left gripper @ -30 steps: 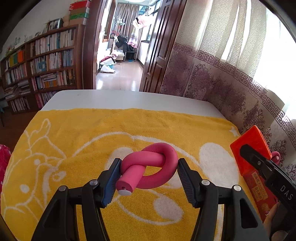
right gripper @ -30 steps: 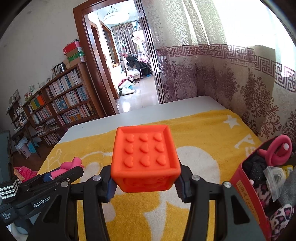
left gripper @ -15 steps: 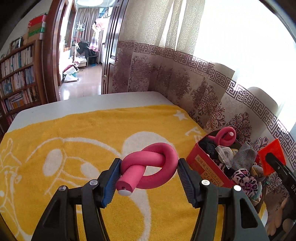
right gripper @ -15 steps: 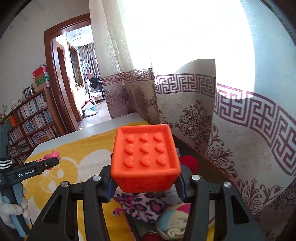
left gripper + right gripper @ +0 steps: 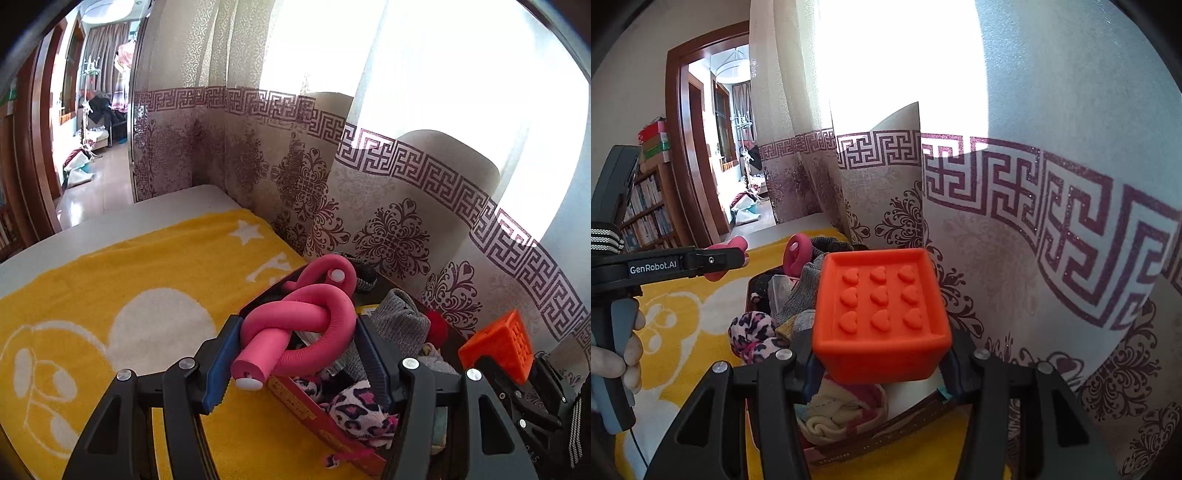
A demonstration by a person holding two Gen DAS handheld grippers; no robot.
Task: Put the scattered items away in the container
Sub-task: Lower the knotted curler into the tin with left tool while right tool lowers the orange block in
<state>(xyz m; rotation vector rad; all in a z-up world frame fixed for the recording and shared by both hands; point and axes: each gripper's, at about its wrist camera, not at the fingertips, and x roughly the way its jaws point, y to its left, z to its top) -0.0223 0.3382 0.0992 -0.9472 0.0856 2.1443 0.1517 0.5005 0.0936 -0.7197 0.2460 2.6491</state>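
Note:
My left gripper [image 5: 299,354] is shut on a knotted pink foam tube [image 5: 295,332] and holds it above the near-left edge of the red box [image 5: 295,400]. Over the same box, my right gripper [image 5: 881,363] is shut on an orange cube [image 5: 882,314] with raised hearts on top. The box [image 5: 842,448] is filled with socks, a leopard-print fabric piece [image 5: 362,406] and another pink foam tube [image 5: 328,269]. The orange cube [image 5: 498,345] also shows at the right of the left wrist view; the left gripper [image 5: 716,258] shows at the left of the right wrist view.
A yellow towel [image 5: 110,295] with white figures covers the white table [image 5: 110,218]. A patterned curtain [image 5: 388,206] hangs right behind the box. A person's hand [image 5: 624,354] grips the left handle. A doorway [image 5: 713,147] and bookshelves [image 5: 646,214] lie far left.
Both grippers have swung right from over the open towel to above the red box, each keeping its item. The left one rolled as it moved.

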